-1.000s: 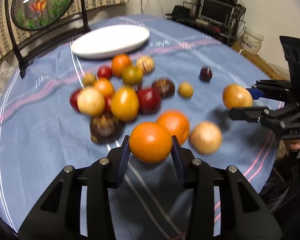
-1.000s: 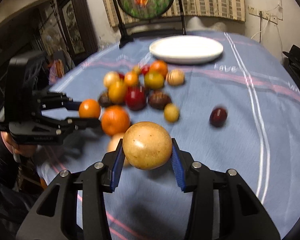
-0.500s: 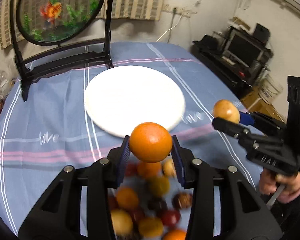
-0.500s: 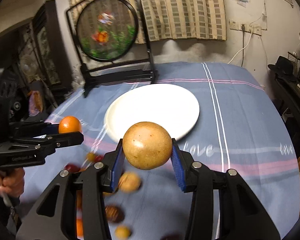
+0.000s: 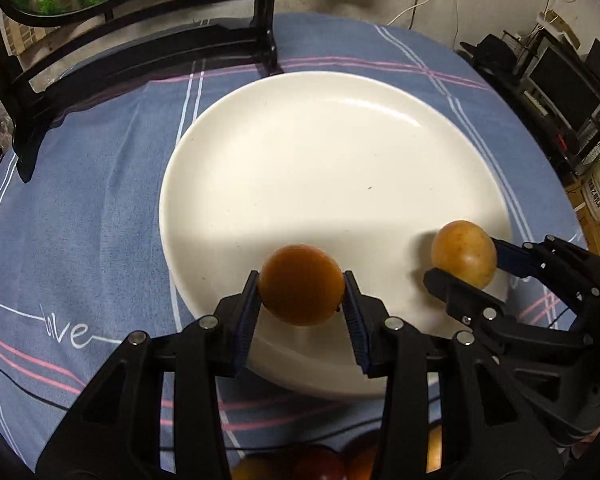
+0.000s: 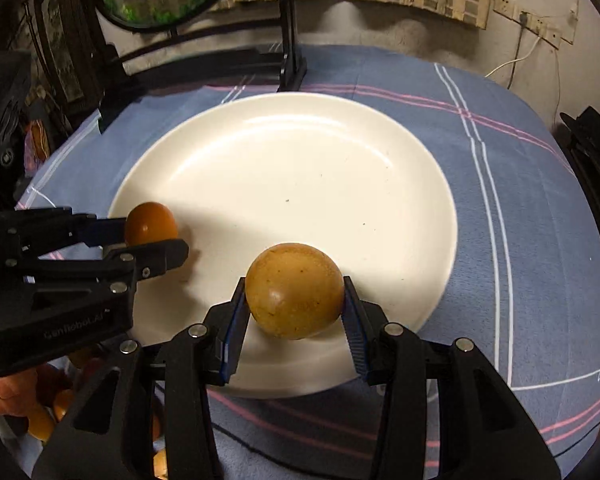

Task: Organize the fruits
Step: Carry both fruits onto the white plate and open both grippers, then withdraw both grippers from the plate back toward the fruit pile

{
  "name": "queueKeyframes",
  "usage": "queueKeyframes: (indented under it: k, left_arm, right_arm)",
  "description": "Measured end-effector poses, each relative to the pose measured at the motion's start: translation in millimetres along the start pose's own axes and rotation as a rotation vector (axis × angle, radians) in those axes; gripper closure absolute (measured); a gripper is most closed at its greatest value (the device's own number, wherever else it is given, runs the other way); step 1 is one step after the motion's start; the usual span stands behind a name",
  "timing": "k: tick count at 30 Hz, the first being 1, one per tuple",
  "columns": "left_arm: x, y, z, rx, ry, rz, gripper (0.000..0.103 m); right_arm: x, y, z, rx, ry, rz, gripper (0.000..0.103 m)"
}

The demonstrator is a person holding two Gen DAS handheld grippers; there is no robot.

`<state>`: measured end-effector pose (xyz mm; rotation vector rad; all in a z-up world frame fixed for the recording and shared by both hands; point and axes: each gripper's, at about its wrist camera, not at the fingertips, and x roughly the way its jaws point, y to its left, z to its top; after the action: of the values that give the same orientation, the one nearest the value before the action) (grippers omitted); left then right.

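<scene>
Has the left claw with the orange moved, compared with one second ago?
Yes. The left claw, shut on the orange, left the fruit pile and now hangs over the near rim of the white plate.

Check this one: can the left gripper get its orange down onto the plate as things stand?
Probably yes: the left gripper, shut on the orange, hangs over the plate's bare near edge.

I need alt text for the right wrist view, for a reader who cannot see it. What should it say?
The right gripper holds a round yellow-brown fruit over the near edge of an empty white plate. At left, the left gripper holds an orange over the plate's rim, on a blue striped tablecloth.
</scene>
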<state>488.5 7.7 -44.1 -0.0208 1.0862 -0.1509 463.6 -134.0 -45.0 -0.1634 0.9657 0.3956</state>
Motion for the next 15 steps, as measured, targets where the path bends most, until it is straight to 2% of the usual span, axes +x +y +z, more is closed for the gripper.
queueKeyframes:
  k: [4, 6, 8, 9, 13, 15]
  left_arm:
    - [5.7, -0.2, 2.3, 0.003, -0.011, 0.021, 0.061]
    - [5.7, -1.1, 3.9, 0.005, -0.027, 0.027, 0.049]
    - [2.4, -3.1, 3.5, 0.008, -0.038, 0.035, 0.043]
    - [0.3, -3.6, 2.8, 0.007, -0.042, 0.034, 0.04]
    - [-25.4, -2.3, -2.4, -0.001, -0.082, 0.009, 0.039]
    - [-45.5, 0.3, -9.8, 0.0, -0.116, 0.014, 0.028]
  right_arm:
    - [7.8, 1.3, 2.8, -0.012, 0.013, -0.011, 0.058]
    - [8.7, 1.5, 3.3, -0.013, 0.012, -0.011, 0.056]
    - [7.0, 2.2, 2.8, -0.016, 0.01, -0.012, 0.045]
    - [4.7, 2.5, 2.6, -0.017, 0.002, -0.022, 0.043]
    - [-22.4, 5.1, 0.4, -0.032, -0.067, -0.03, 0.043]
    - [-45.0, 2.8, -3.8, -0.023, -0.112, -0.028, 0.043]
